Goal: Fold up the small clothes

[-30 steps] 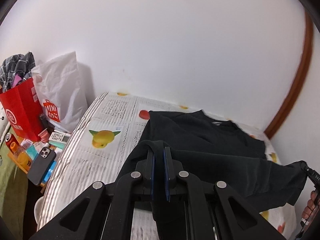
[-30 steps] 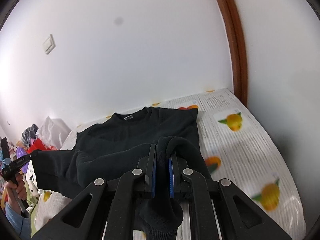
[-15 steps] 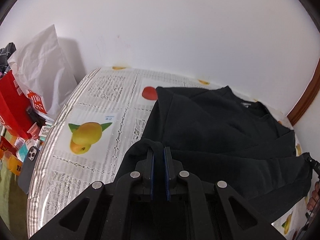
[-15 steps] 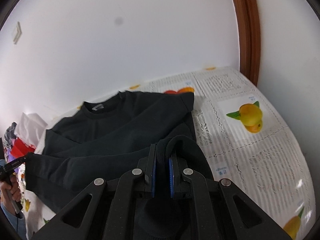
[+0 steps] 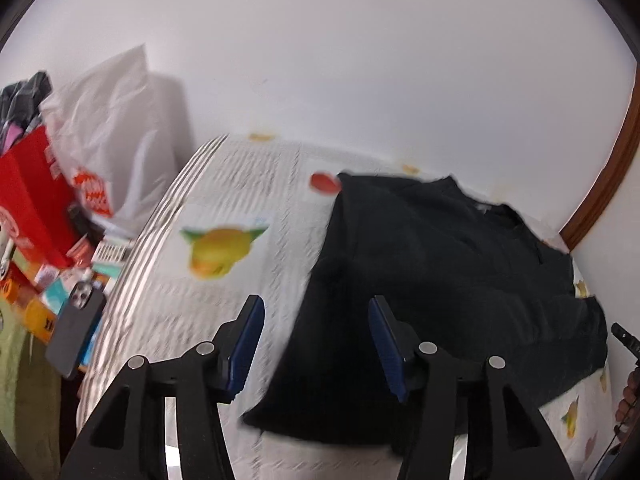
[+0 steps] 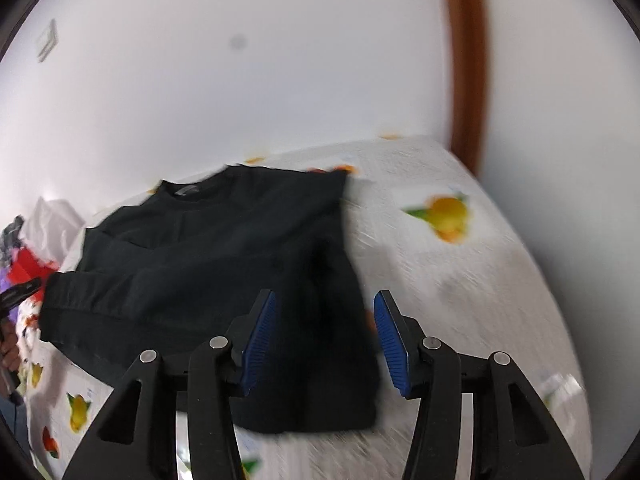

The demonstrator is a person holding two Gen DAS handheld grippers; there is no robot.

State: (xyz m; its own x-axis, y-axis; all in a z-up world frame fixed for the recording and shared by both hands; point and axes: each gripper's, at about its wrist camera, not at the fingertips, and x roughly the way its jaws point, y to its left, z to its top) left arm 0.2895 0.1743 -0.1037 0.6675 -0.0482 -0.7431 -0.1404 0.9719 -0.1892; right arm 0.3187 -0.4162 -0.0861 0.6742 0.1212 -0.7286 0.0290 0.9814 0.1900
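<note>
Fingers of both tools stand wide apart with nothing between them: the left gripper [image 5: 316,340] shows blue pads spread over the near left edge of the garment, and the right gripper [image 6: 324,340] is spread the same way over its near right edge. Neither pad touches cloth as far as the blurred views allow me to tell.

Just beyond them lies the black sweatshirt [image 6: 224,264], flat on the counter [image 6: 460,288], which wears a white cloth printed with fruit. The sweatshirt's nearer part looks doubled: a straight dark band runs across the body in the right wrist view, and the near edge forms a thick, squared-off end. I read that as the hem brought up over the body, so one lengthwise fold seems done. The neckline [image 5: 484,206] faces the far wall, uncovered.

What remains, by my judgement, is to make the package smaller, since the sweatshirt is broad from side to side; where the sleeves lie I cannot make out. Smoothing may be needed too.

Off the counter's left side sit a dark phone [image 5: 74,328], a red bag [image 5: 28,208] and a white plastic bag [image 5: 108,132]; farther back is the white wall, with brown wooden trim [image 6: 464,64] at the right.
</note>
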